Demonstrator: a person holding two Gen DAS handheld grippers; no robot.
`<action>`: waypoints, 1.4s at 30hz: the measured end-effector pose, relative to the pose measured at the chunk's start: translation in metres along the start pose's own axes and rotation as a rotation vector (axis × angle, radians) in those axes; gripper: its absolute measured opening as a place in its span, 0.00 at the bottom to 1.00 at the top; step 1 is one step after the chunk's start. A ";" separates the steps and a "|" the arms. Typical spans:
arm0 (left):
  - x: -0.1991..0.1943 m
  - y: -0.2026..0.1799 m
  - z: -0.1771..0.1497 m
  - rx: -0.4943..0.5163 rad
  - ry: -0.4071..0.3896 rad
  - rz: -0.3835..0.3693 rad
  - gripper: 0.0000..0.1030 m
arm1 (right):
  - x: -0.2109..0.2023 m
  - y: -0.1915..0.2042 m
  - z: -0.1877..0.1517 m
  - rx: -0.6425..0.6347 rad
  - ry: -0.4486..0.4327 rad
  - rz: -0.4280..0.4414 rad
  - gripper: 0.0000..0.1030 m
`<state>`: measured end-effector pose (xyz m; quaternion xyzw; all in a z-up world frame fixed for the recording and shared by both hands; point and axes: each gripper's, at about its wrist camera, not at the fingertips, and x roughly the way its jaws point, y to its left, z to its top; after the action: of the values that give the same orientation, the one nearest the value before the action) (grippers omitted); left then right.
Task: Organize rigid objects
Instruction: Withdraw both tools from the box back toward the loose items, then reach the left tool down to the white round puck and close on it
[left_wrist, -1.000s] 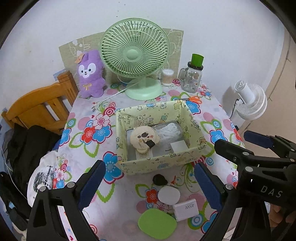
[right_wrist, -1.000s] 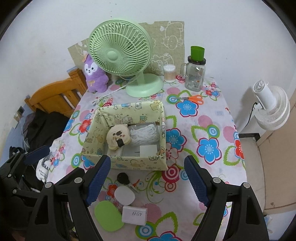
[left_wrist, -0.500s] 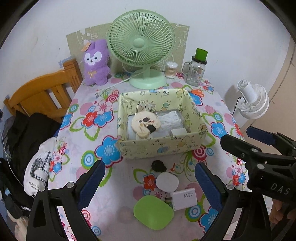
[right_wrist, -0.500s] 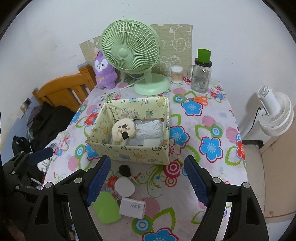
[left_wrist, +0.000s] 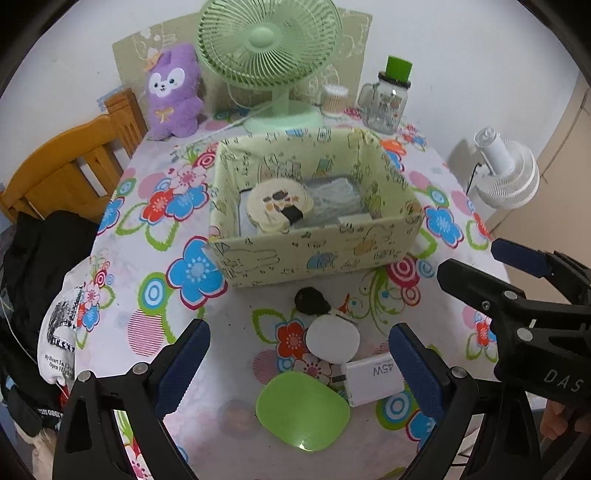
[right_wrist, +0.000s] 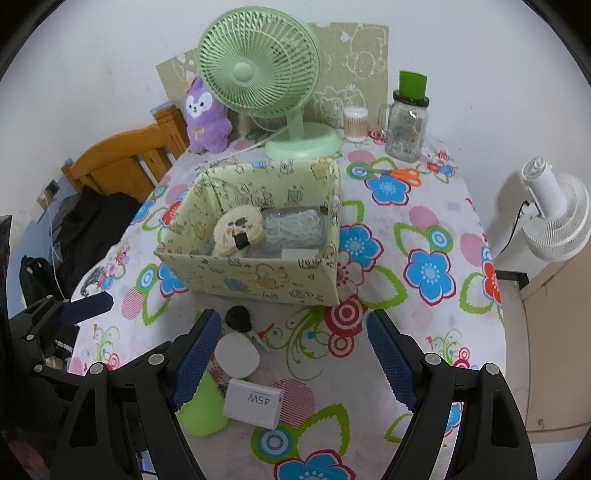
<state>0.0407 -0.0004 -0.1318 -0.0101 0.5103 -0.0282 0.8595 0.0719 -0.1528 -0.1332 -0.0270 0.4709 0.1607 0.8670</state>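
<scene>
With both grippers, left gripper (left_wrist: 299, 363) and right gripper (right_wrist: 291, 350), spread wide and empty, lower onto one piece, charger (right_wrist: 253, 402) or disc (left_wrist: 333, 340) lying before box (left_wrist: 317, 262), then lift clear over its near wall.

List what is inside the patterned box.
Inside the box: a round cream case with a black strap, a clear bag of white cord, and a white block. The near wall hides the floor beneath.

Surface: table (left_wrist: 125, 295) under a flowered cloth.
Far: green desk fan (left_wrist: 271, 62), purple plush (left_wrist: 173, 92), glass jar (left_wrist: 386, 103).
Middle: patterned box (left_wrist: 314, 254).
Near: white charger (left_wrist: 373, 376), green oval case (left_wrist: 303, 411), white disc (left_wrist: 332, 338), black key (left_wrist: 310, 301).
</scene>
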 end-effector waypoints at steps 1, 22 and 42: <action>0.005 -0.001 -0.001 0.009 0.009 0.002 0.96 | 0.003 0.000 -0.001 0.000 0.004 -0.004 0.81; 0.081 -0.010 -0.003 0.050 0.162 -0.070 0.96 | 0.065 -0.018 -0.018 0.036 0.093 -0.088 0.81; 0.117 -0.027 -0.014 0.062 0.215 -0.060 0.84 | 0.094 -0.022 -0.035 0.066 0.174 -0.094 0.81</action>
<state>0.0829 -0.0337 -0.2396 0.0044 0.5980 -0.0708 0.7983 0.0975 -0.1573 -0.2323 -0.0346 0.5478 0.1011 0.8298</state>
